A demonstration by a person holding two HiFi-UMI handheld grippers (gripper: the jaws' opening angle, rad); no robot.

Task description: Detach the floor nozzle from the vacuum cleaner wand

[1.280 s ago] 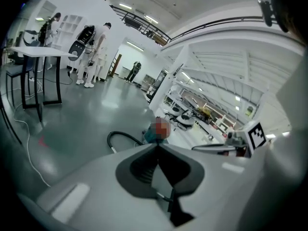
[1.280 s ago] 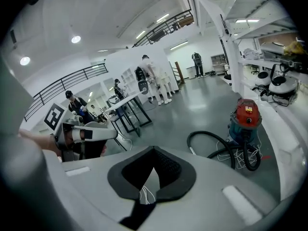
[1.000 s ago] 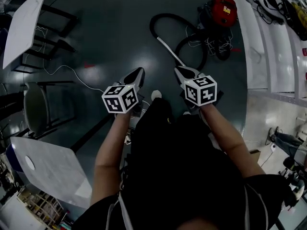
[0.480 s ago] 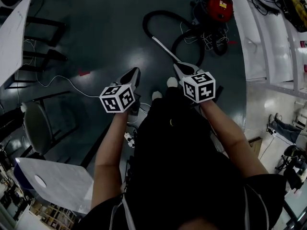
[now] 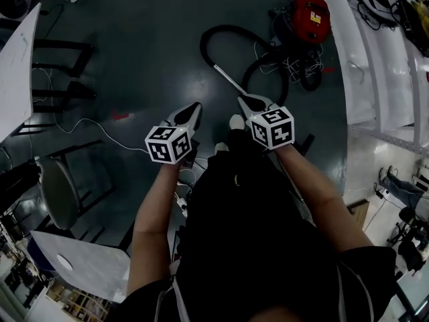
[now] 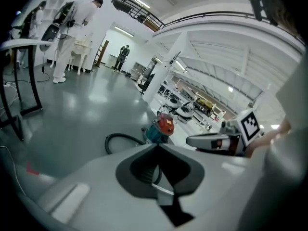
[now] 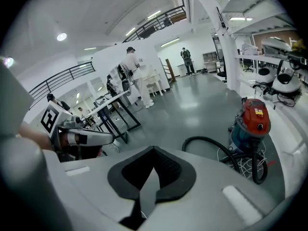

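Note:
The red vacuum cleaner [image 5: 310, 15] stands on the dark floor at the far right, its black hose [image 5: 224, 35] looping to a shiny wand [image 5: 230, 79]. The wand slants down toward my right gripper [image 5: 242, 100] and vanishes under it. I cannot make out the floor nozzle; the gripper and the person's body hide that end. My left gripper [image 5: 196, 106] hovers just left of the right one. Both are shut and hold nothing. The left gripper view shows the shut gripper [image 6: 158, 146], the vacuum [image 6: 165, 124] and the hose [image 6: 118, 141]. The right gripper view shows the shut gripper [image 7: 154, 149] and the vacuum [image 7: 253, 121].
White tables [image 5: 13, 52] with black legs and a chair [image 5: 57, 190] stand at the left, with a white cable [image 5: 94, 123] trailing over the floor. A raised white platform [image 5: 375, 59] with gear runs along the right. People stand far off near a table [image 7: 113, 105].
Both grippers have moved forward and lower, side by side, toward the near end of the wand. Both stayed shut and empty.

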